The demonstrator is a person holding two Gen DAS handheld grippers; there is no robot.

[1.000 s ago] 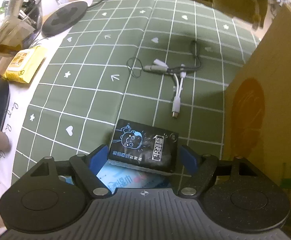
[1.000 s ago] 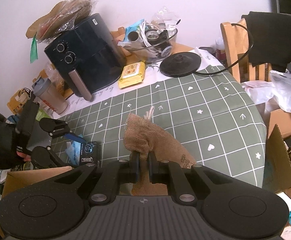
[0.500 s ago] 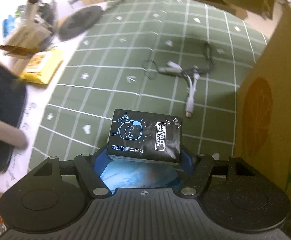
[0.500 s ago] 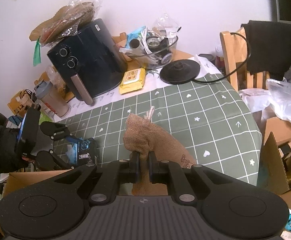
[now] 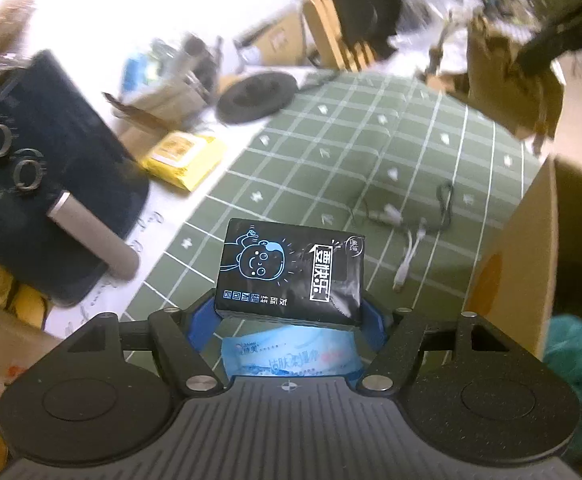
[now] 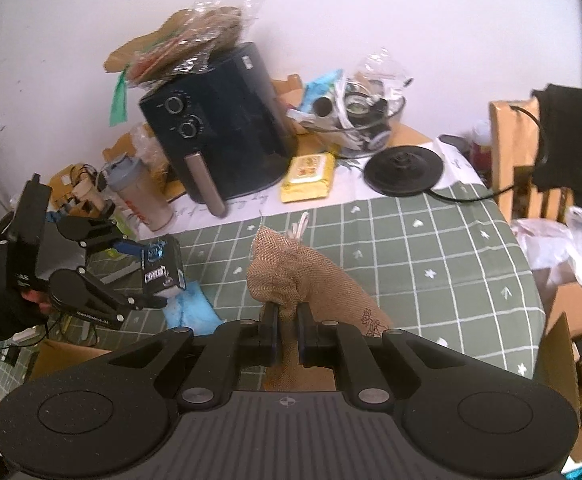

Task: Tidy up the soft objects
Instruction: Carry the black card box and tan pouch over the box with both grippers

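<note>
My left gripper (image 5: 291, 316) is shut on a black tissue pack (image 5: 293, 274) with a blue cartoon face, held in the air above the green checked tablecloth (image 5: 351, 160). A light blue tissue pack (image 5: 291, 356) lies under it. In the right wrist view the left gripper (image 6: 147, 268) holds the same black pack (image 6: 161, 264) at the left, above the blue pack (image 6: 189, 308). My right gripper (image 6: 287, 320) is shut on a brown burlap pouch (image 6: 303, 276), held above the cloth.
A black air fryer (image 6: 219, 120), a yellow wipes pack (image 6: 309, 176), a glass bowl of clutter (image 6: 367, 108) and a black kettle base (image 6: 403, 170) stand at the back. White cables (image 5: 407, 236) lie on the cloth. A cardboard box (image 5: 531, 248) stands at the right.
My left gripper closed on the black tissue pack and lifted it off the table, tilting upward. My right gripper, still holding the pouch, rose slightly.
</note>
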